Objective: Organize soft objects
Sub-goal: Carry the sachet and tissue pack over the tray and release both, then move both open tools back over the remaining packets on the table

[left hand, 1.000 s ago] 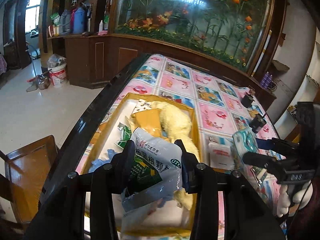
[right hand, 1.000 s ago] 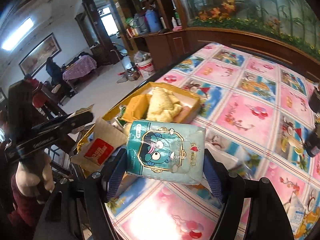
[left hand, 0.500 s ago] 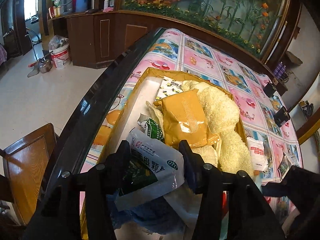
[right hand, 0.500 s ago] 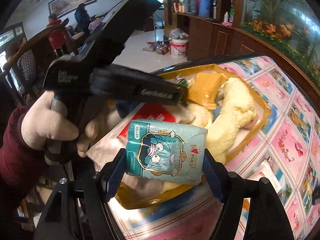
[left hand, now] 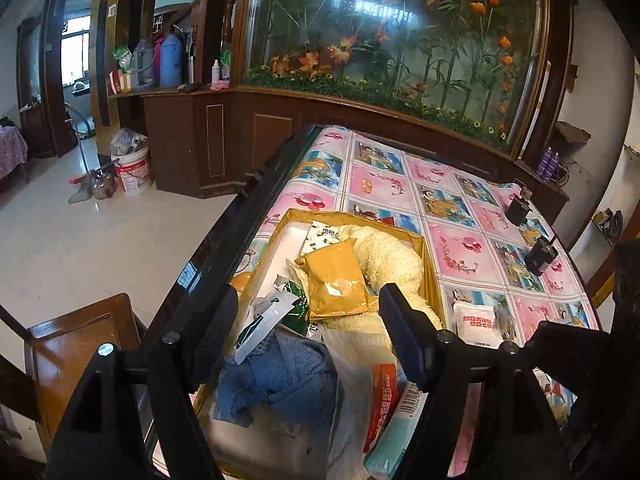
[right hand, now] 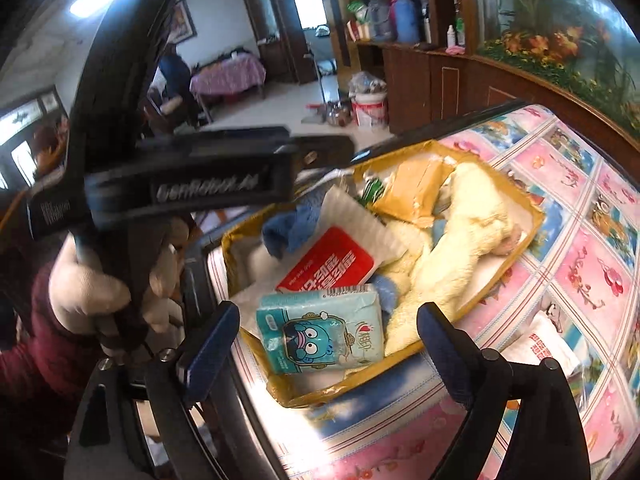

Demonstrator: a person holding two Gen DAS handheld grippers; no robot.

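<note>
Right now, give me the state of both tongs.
Left tongs: open, holding nothing.
Right tongs: open, tissue pack released in the box.

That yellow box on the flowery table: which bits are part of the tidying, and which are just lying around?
Part of the job:
- yellow box
- teal tissue pack, lying in the box between the open right tongs
- cream plush toy
- blue towel, below the open left tongs
- red-and-white packet

Just lying about:
- two black adapters
- white bucket
- wooden chair
</note>
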